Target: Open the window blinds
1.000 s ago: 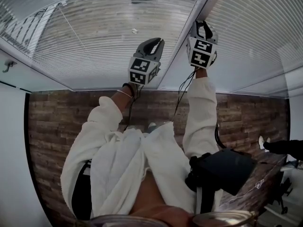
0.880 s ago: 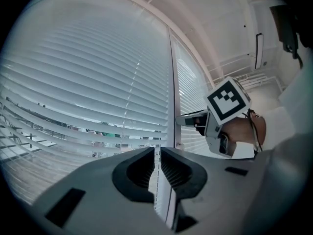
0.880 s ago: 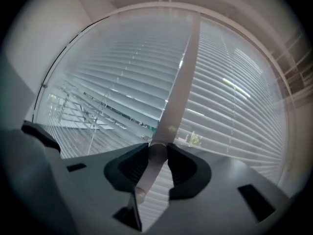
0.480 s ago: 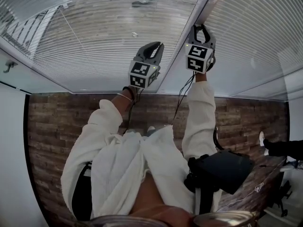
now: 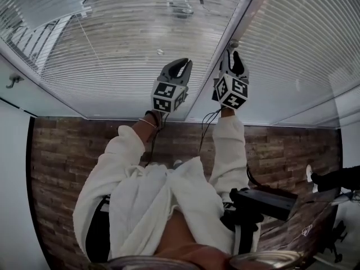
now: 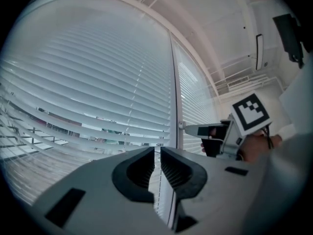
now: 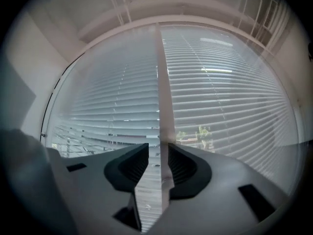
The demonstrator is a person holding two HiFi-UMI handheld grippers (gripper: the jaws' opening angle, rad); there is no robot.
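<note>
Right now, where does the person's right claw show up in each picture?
Head view: the right claw is upper centre-right, raised against the white window post.
Left gripper view: the claw is at middle right, marker cube towards the camera, its tip at the post.
Right gripper view: the claw fills the bottom centre, the post rising beyond it.
Shared landmark: the white window post between the two blinds.

Plank floor (image 5: 56, 151), wall hook (image 5: 12, 80) (far left), black case (image 5: 264, 202).
</note>
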